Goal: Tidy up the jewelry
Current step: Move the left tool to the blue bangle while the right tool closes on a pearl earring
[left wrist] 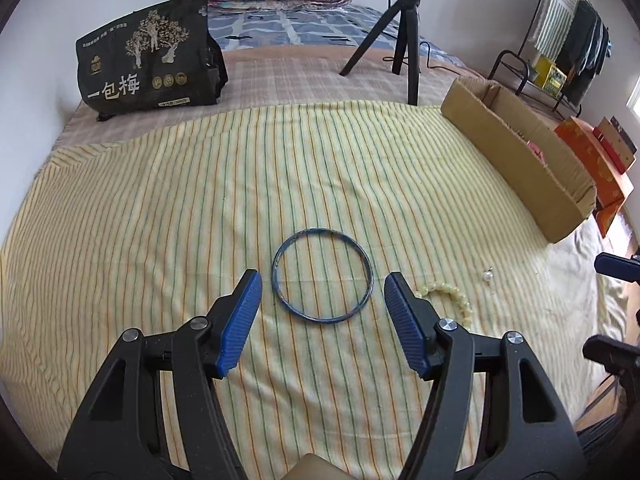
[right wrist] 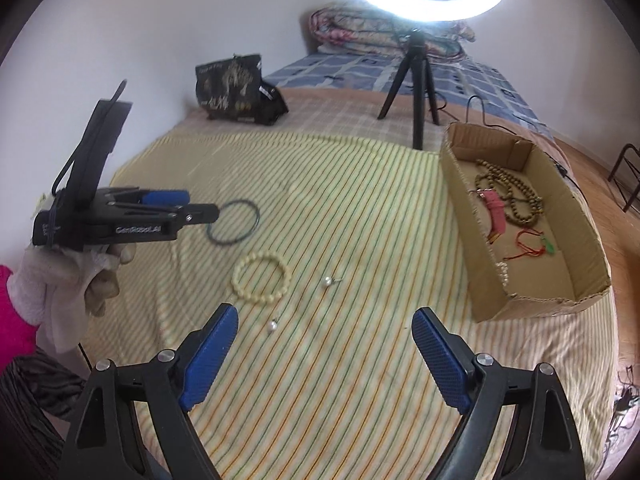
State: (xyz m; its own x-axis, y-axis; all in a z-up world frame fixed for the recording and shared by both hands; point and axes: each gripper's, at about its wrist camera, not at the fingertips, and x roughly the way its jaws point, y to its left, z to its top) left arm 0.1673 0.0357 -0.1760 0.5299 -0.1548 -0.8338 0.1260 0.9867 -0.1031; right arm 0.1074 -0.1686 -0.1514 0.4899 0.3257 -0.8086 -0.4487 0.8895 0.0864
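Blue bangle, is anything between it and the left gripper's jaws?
Nothing visible. The blue bangle lies flat on the striped sheet just ahead of the open left gripper; the cream bead bracelet sits off to its right.

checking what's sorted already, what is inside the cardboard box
In the cardboard box lie a brown bead necklace, a pink strap, a red cord with a green pendant and pale beads. The near wall covers part of the floor.
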